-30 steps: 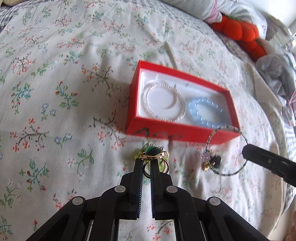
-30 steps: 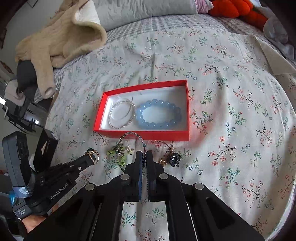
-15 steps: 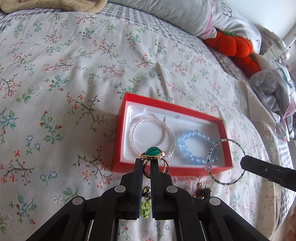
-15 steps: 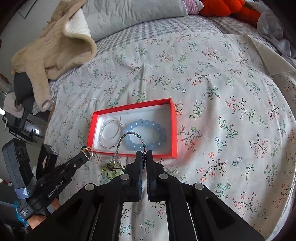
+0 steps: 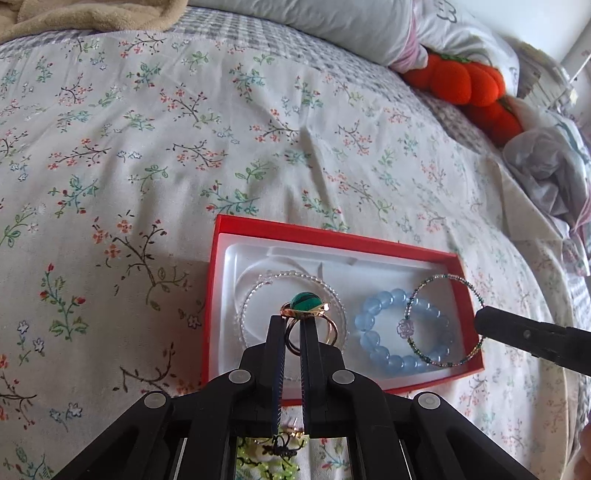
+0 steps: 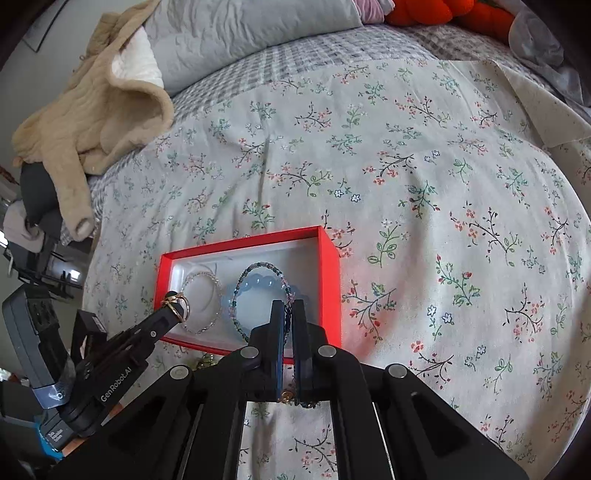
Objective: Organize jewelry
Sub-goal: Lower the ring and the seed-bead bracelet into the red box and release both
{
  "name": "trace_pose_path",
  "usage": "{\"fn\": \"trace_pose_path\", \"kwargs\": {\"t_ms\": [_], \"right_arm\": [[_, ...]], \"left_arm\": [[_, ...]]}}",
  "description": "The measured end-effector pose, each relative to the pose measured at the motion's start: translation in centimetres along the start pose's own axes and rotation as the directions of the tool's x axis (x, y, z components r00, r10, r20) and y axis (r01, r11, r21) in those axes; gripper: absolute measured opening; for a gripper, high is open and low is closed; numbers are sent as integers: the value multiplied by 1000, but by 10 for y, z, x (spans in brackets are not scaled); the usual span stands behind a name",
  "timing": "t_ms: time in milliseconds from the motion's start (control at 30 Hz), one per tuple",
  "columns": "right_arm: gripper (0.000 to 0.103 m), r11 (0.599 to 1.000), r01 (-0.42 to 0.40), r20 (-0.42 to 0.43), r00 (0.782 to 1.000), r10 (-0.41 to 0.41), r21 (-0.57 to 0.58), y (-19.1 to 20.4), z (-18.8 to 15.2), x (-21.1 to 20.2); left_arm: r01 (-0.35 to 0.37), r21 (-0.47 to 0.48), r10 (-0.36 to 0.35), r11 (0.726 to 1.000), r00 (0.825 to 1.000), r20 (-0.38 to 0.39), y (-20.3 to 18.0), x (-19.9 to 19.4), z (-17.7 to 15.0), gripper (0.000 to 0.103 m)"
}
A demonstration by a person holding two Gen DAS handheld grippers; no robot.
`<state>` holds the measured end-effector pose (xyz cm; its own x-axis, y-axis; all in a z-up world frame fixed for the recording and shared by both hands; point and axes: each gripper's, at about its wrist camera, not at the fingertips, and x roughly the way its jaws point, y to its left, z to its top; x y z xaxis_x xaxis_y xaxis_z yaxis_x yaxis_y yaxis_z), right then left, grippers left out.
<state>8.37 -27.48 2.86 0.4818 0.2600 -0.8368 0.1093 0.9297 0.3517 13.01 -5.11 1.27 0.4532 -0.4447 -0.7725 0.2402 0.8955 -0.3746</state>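
A red box (image 5: 332,238) with a white lining lies on the flowered bedspread; it also shows in the right wrist view (image 6: 327,258). Inside lie a clear bead bracelet (image 5: 258,284) and a blue bead bracelet (image 5: 380,306). My left gripper (image 5: 292,321) is shut on a gold ring with a green stone (image 5: 304,301) and holds it above the box's left half. My right gripper (image 6: 288,308) is shut on a thin beaded bracelet with a purple flower charm (image 5: 439,280), held above the blue bracelet.
A yellow-green beaded piece (image 5: 264,456) lies on the bedspread under my left gripper. Orange pumpkin cushions (image 5: 461,81), a grey pillow (image 6: 240,33) and a beige garment (image 6: 92,107) sit at the bed's far side. Crumpled cloth (image 5: 543,173) lies at the right.
Both grippers have risen from the bedspread in front of the box and moved forward over it, each carrying its piece. The ring now hangs over the clear bracelet, the thin bracelet over the blue one.
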Motion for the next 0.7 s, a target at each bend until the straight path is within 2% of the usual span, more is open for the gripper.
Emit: {"fn": "trace_pose_path", "kwargs": {"t_ms": [300,367,433,533,700], "right_arm": [[3,1000,-11,-5,1000,11,-21,-1,6,9],[3,999,-15,-1,1000,15,-33,1,6,9],[4,999,-17,4,1000,17,-52,4,7,10],[6,999,-7,16,1000,8,-52,4,8,10],[10,998,-11,19,1000,13,-69,4,8,-2]], "left_arm": [[-9,8,9,1000,1000,16,-3,1,3,4],[-19,25,18,1000,1000,20,-6,0,3,8],[-23,36,22,999,999,27,-8,-3,3,20],[-34,45,32,998,999,42,-10,-9,3,32],[-50,45,48,998,998,41,-14,-21,-1,38]]}}
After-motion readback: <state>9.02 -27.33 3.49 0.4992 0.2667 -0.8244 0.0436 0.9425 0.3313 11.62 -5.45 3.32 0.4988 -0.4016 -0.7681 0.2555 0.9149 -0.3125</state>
